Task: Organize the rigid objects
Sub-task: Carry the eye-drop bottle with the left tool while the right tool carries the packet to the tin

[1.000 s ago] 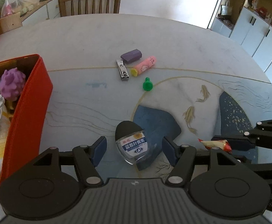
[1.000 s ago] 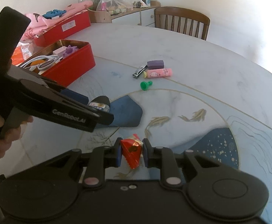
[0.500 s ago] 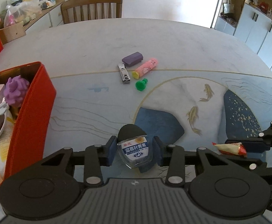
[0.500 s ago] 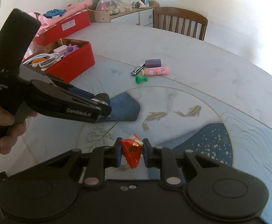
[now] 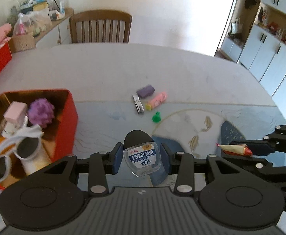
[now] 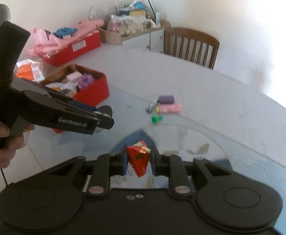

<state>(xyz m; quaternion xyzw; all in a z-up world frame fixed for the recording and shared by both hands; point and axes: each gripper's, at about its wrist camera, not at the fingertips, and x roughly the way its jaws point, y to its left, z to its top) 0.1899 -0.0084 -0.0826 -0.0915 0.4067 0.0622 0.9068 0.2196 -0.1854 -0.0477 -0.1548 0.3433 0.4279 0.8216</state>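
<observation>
Bottle [image 5: 142,155] upright, black cap up

"GenRobot.AI" on left hand-held gripper [image 6: 103,117]; "蓝莓叶黄素" on eye-drop bottle [image 5: 142,155].

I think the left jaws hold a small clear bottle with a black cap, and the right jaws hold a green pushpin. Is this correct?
Not quite. The right gripper holds a red triangular foil packet, as the right wrist view shows; the green pushpin lies on the table. The left gripper does hold the small clear bottle with a black cap.
</observation>
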